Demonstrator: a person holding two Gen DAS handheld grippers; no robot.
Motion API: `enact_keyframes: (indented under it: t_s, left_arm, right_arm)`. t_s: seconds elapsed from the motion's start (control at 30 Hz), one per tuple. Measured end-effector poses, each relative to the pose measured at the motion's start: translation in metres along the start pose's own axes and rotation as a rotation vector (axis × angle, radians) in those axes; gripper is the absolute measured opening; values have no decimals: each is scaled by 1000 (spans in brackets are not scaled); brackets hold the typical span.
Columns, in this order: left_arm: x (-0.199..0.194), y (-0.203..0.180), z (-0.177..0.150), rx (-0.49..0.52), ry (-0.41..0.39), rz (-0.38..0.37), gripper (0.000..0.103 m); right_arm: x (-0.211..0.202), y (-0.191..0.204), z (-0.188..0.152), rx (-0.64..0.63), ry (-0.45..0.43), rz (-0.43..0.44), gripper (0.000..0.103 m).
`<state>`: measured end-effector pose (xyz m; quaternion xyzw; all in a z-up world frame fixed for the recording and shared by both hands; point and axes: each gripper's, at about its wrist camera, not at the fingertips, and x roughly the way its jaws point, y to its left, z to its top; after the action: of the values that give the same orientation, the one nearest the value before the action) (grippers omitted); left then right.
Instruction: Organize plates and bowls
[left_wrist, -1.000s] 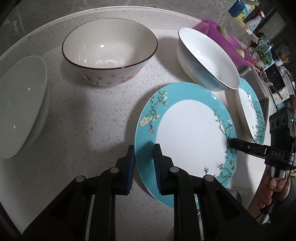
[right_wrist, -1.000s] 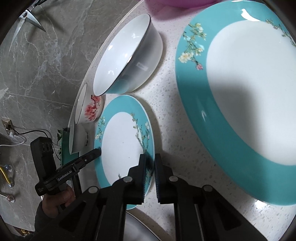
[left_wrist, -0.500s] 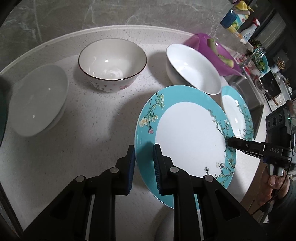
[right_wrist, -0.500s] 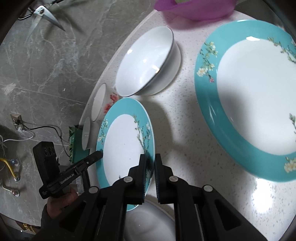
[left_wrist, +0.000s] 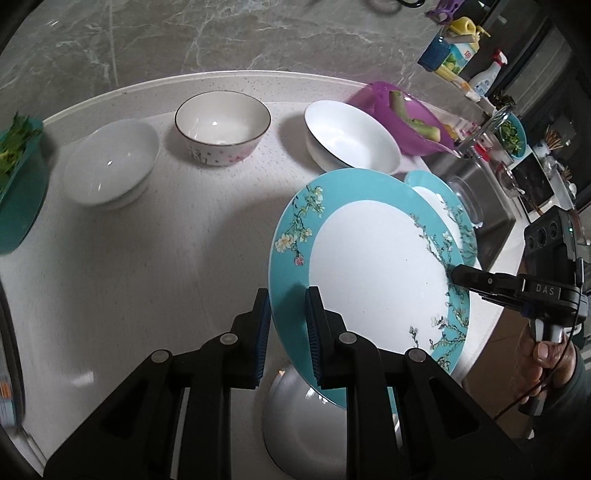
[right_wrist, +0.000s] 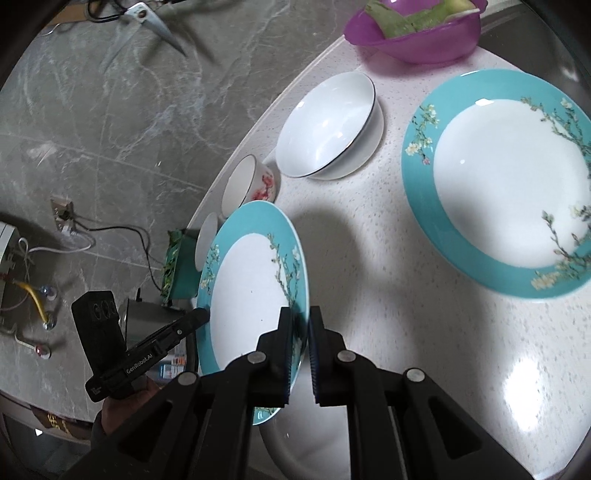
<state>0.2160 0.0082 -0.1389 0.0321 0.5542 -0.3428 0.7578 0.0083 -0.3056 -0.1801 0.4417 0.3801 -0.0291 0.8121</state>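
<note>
Left wrist: left hand-held gripper pinches near rim of teal plate, lifted clear of table. Three bowls unsorted behind.

Right wrist: right hand-held gripper pinches opposite rim. Second teal plate lies beside, apparently stacking target. Sorting barely begun.

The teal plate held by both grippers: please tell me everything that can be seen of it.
The held plate is round, seemingly glazed ceramic, with a white centre, a broad teal rim and painted blossom branches. It is lifted off the counter and tilted. The left gripper clamps its near rim, the right gripper the opposite rim, jaws shut on it. A second teal plate lies on the counter beyond it.
</note>
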Motion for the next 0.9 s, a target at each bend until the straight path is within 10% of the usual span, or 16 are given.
enact_keyframes:
  t_s: [0.53, 0.9]
  left_arm:
    - [-20, -19, -131, -110, 64, 6, 17]
    - [-3, -19, -157, -85, 71, 55, 17]
  right_arm:
    - [-12, -12, -65, -43, 123, -19, 11]
    - [0, -20, -86, -89, 165, -75, 11]
